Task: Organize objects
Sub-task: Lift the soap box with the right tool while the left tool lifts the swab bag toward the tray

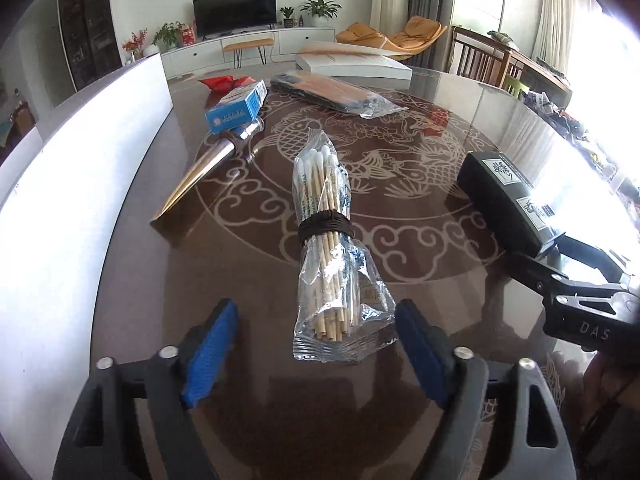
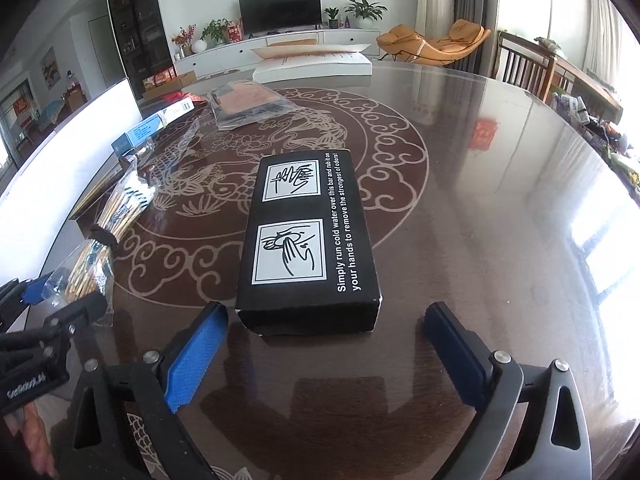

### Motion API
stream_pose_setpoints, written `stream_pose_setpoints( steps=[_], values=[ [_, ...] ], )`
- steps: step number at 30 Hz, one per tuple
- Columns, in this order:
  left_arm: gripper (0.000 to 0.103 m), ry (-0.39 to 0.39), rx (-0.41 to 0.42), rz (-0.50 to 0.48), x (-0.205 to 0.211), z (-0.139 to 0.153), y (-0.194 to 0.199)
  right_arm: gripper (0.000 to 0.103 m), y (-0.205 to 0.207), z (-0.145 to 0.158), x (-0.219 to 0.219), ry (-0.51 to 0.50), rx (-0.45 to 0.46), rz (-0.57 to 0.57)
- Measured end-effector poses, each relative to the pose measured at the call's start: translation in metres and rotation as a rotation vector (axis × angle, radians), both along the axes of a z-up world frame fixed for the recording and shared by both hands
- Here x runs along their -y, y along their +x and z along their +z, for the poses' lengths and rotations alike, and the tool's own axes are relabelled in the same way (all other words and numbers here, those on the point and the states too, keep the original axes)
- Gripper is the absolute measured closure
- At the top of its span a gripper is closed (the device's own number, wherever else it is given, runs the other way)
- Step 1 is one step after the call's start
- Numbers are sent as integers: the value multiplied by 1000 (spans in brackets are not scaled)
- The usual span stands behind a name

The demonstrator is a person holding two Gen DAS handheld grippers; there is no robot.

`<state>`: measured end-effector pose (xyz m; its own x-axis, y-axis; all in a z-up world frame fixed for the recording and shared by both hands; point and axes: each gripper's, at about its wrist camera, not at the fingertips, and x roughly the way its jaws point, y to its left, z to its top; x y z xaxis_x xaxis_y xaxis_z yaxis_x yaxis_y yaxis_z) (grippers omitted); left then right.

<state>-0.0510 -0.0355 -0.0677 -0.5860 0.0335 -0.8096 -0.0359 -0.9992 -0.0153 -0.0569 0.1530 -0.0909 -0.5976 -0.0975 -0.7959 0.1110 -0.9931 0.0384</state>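
Glossy patterned table (image 2: 480,200) bears a matte, rectangular black box (image 2: 308,240).

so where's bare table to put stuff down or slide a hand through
Free: the wide stretch of table right of the black box, and the strip between that box and the cotton swab bag. Crowded: the left side by the white board, with the blue box and metal cone.

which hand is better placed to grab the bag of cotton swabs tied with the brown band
Left. The left gripper is open with the clear plastic bag of cotton swabs lying between its blue pads. The right gripper is open in front of the black cardboard box instead.
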Motion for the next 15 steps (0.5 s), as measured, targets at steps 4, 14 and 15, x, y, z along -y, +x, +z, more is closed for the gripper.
stream_pose_setpoints(
  steps=[4, 14, 15],
  values=[
    [10, 2, 8, 4, 8, 1, -16, 3, 1, 0, 1, 3, 2, 2],
    [72, -21, 6, -50, -17, 1, -43, 3, 2, 3, -10, -82, 2, 7],
    [72, -6, 1, -43, -15, 1, -40, 3, 2, 5, -16, -131, 11, -4]
  ],
)
